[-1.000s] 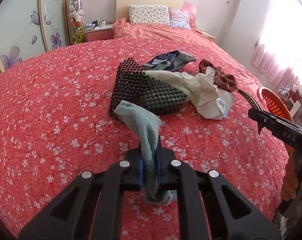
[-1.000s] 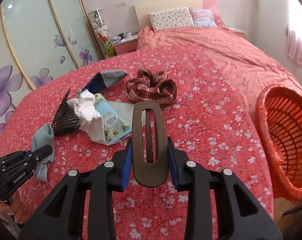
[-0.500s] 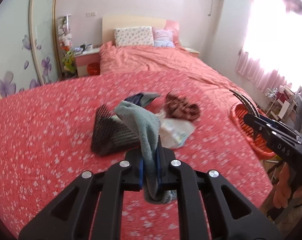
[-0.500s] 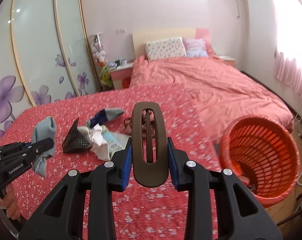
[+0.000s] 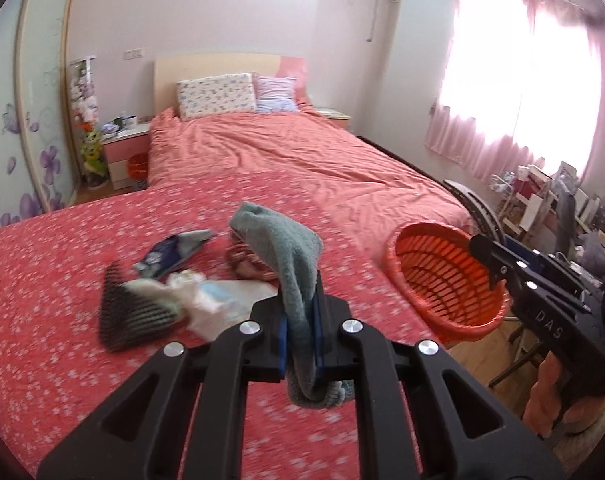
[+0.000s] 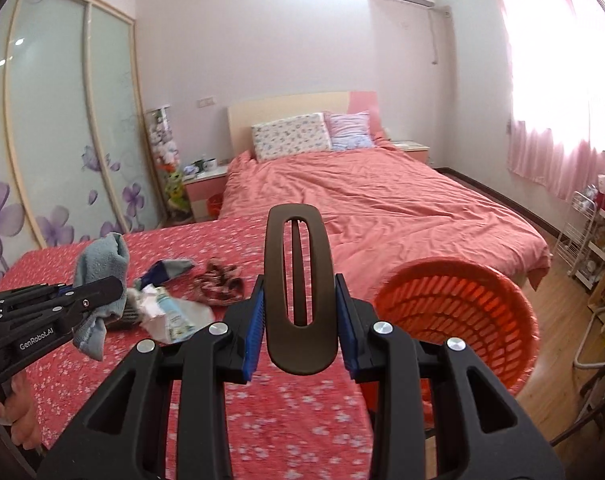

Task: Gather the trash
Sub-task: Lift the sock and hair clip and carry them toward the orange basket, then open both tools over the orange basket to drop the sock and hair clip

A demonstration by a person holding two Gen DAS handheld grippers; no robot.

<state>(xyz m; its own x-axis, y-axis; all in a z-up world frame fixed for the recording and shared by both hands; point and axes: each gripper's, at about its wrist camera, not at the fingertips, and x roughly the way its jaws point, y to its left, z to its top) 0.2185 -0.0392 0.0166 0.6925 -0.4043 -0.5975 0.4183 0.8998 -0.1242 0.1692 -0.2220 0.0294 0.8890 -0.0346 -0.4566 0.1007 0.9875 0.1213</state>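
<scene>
A soft grey-blue sock [image 5: 290,264] is pinched at mid-length in the left hand-held gripper [image 5: 301,338], low in the frame's centre; being light and limp, it droops on both sides and is best held where bunched. A stiff, smooth brown hair clip [image 6: 299,288] is clamped by its lower sides in the right hand-held gripper [image 6: 300,338]; a slip is judged possible. The orange basket [image 6: 498,288] is seen at right beside the bed [image 6: 402,208], with wrappers [image 6: 166,312] left at centre left.

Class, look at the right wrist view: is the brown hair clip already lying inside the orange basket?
No. The brown hair clip stands clamped between the right gripper's blue pads, outside the orange basket.
</scene>
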